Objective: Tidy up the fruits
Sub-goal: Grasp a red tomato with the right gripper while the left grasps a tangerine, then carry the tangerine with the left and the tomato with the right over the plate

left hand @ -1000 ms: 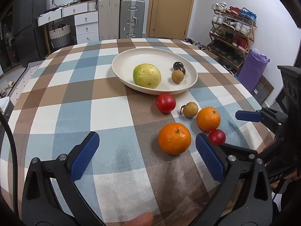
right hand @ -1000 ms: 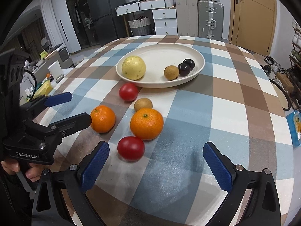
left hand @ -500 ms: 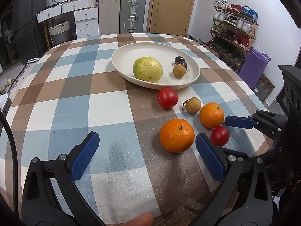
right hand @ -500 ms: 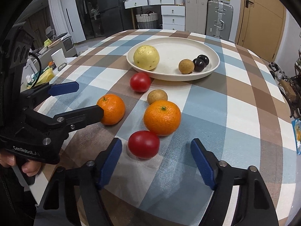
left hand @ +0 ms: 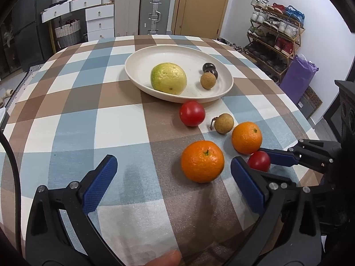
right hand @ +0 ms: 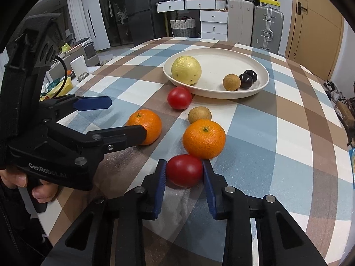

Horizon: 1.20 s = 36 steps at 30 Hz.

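My right gripper [right hand: 184,177] is shut on a small red tomato [right hand: 184,170] that rests on the checked tablecloth; the tomato also shows in the left wrist view [left hand: 259,161]. My left gripper [left hand: 173,181] is open and empty, hovering beside a large orange [left hand: 202,161]. A second orange [left hand: 246,137], a brown longan [left hand: 223,123] and another red tomato [left hand: 192,113] lie loose in front of the white plate [left hand: 142,66]. The plate holds a yellow-green guava [left hand: 168,78], a longan [left hand: 208,80] and two dark fruits [left hand: 209,68].
The table's near edge runs just below both grippers. A shoe rack [left hand: 275,33] and a purple bag [left hand: 297,79] stand to the right of the table. Suitcases [left hand: 155,11] and white drawers [left hand: 97,20] stand behind it.
My right gripper moved forward and closed its fingers around the small red tomato. My left gripper moved slightly closer to the fruits and stayed open.
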Motion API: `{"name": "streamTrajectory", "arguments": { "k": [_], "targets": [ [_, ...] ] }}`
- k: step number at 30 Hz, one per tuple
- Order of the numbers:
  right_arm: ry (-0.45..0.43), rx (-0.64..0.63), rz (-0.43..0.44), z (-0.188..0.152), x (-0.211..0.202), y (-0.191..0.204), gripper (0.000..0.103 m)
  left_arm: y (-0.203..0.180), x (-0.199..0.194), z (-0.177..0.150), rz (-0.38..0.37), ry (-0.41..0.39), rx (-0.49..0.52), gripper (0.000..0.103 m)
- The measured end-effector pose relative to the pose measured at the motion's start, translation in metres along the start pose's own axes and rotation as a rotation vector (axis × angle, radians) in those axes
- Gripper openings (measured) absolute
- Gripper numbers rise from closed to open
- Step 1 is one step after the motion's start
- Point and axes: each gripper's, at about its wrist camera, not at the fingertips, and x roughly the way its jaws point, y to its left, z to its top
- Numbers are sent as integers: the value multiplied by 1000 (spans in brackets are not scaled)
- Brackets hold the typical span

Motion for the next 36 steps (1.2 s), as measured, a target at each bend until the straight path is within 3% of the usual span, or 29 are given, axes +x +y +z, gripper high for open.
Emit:
{"name": "streamTrajectory", "arguments": {
  "k": [4, 9, 13, 15, 18, 29, 36],
  "targets": [
    [-8, 14, -3, -3, -4, -4, 33, -8, 2, 0, -3, 6, 25, 98],
    [-29, 31, -14, -6, -13, -15, 33, -12, 8, -1, -33, 37, 33, 73],
    [-37, 43, -32, -8, -19, -25, 33, -18, 5, -2, -77, 22, 51, 61],
    [-42, 50, -42, -8, -21, -30, 33, -21, 4, -2, -103, 18, 63, 48],
    [-49, 61, -47, -7, -24, -35, 33, -22, 4, -2, -102, 16, 63, 38],
    [-78, 57, -55, -3, -30, -36, 33, -20, -10, 0, -153, -33, 59, 38],
    [-129, 63, -59, 12, -41, -41, 33, -8, -26, 14, -132, -91, 39, 38]
  ]
}}
